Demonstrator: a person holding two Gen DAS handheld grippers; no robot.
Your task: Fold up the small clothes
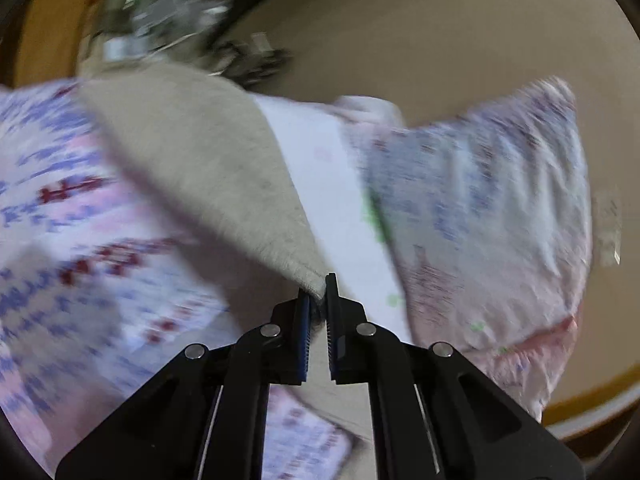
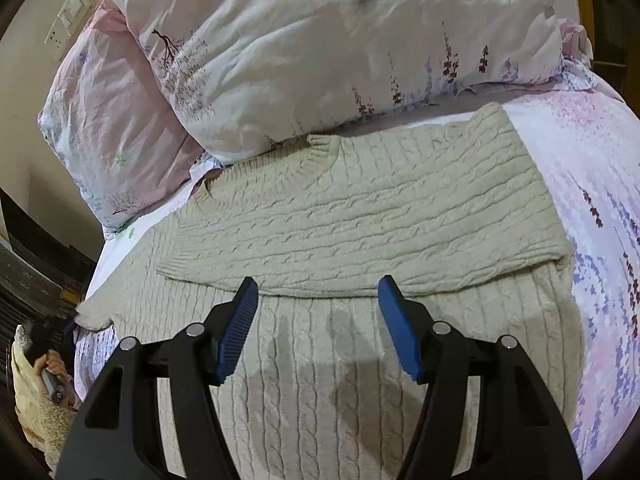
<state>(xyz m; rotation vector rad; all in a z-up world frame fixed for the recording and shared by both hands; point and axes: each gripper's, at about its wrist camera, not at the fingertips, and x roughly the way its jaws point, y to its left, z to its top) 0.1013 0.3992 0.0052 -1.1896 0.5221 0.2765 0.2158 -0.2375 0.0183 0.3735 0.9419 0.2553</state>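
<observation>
A beige cable-knit sweater (image 2: 340, 216) lies on a floral bedsheet (image 2: 592, 216), one sleeve folded across its chest. My right gripper (image 2: 318, 292) hovers open just above the sweater's body, near the folded sleeve's lower edge, with nothing between its blue pads. In the blurred left wrist view my left gripper (image 1: 318, 292) is shut on an edge of the beige sweater (image 1: 208, 168), which stretches away up and to the left. In the right wrist view, the left gripper (image 2: 70, 326) shows dimly at the sweater's left corner.
Two floral pillows (image 2: 304, 52) are stacked behind the sweater's collar. A person's hand (image 2: 50, 364) shows at the bed's left edge. A wall switch plate (image 2: 68, 20) is at the upper left. Dark furniture (image 2: 36, 256) stands left of the bed.
</observation>
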